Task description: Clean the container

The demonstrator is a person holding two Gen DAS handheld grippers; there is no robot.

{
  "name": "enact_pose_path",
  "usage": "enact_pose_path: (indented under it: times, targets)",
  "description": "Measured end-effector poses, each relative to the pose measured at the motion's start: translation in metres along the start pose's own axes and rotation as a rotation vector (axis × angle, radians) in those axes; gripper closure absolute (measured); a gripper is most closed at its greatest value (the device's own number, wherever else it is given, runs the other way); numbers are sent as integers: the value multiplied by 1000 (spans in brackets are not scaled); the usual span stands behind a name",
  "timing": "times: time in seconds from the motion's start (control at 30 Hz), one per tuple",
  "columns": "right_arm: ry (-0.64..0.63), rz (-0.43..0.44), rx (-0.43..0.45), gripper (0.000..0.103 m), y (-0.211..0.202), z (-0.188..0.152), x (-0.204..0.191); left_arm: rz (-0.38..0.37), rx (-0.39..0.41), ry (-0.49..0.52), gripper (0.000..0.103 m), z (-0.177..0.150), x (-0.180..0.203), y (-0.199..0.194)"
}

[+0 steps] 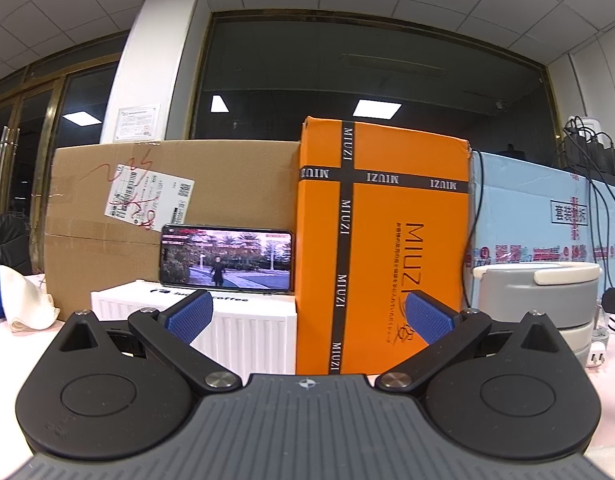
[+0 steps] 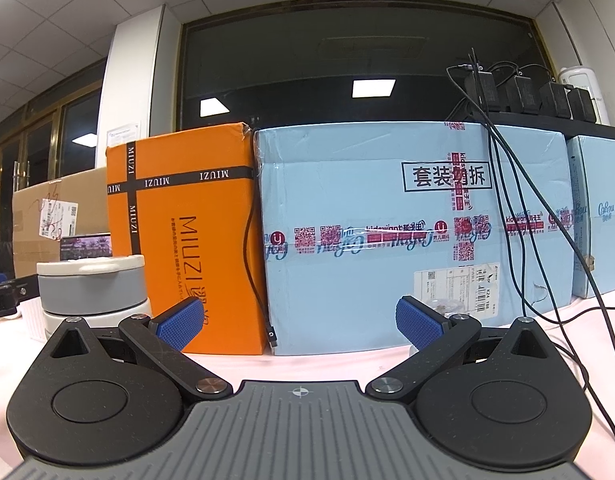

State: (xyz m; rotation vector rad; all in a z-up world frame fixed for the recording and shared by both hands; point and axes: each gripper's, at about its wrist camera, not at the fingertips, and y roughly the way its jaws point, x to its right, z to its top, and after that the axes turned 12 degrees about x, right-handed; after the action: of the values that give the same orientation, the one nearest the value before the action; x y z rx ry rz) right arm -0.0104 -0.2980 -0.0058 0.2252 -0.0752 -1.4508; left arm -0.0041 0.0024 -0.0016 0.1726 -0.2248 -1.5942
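Holding both tools spread wide and gripping nothing: my left tool [image 1: 307, 316] faces the orange box [image 1: 383, 240], my right tool [image 2: 299, 322] sits right of the grey container [image 2: 93, 292] on the worktop [image 2: 327, 364].

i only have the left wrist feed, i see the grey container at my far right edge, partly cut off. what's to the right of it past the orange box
Observer: In the right wrist view a large light blue carton stands right of the orange box, close against it, with a second blue carton further right.
Operator: anything hanging over that carton
Observer: Yes, black cables drape down its front from chargers on top.
Operator: is the right gripper holding anything
Observer: No. The right gripper is open and empty, with the grey container off to its left, its white lid on.
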Motion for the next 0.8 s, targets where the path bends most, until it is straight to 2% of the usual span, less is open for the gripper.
enact_pose_path:
  times: [0.17,0.43,0.63,0.8]
  targets:
    - [30,30,18,0,-6,3,3,-33,5,-9,0,0,0,-2]
    - [61,175,-33,0,-14,12,2,-78,89,-73,0,4,-8,-15]
    - [91,268,-127,0,-18,14,-4,-141,114,-75,0,5,-4,-19]
    - [117,307,-194,0,-22,14,-9,-193,117,-71,0,6,0,-19]
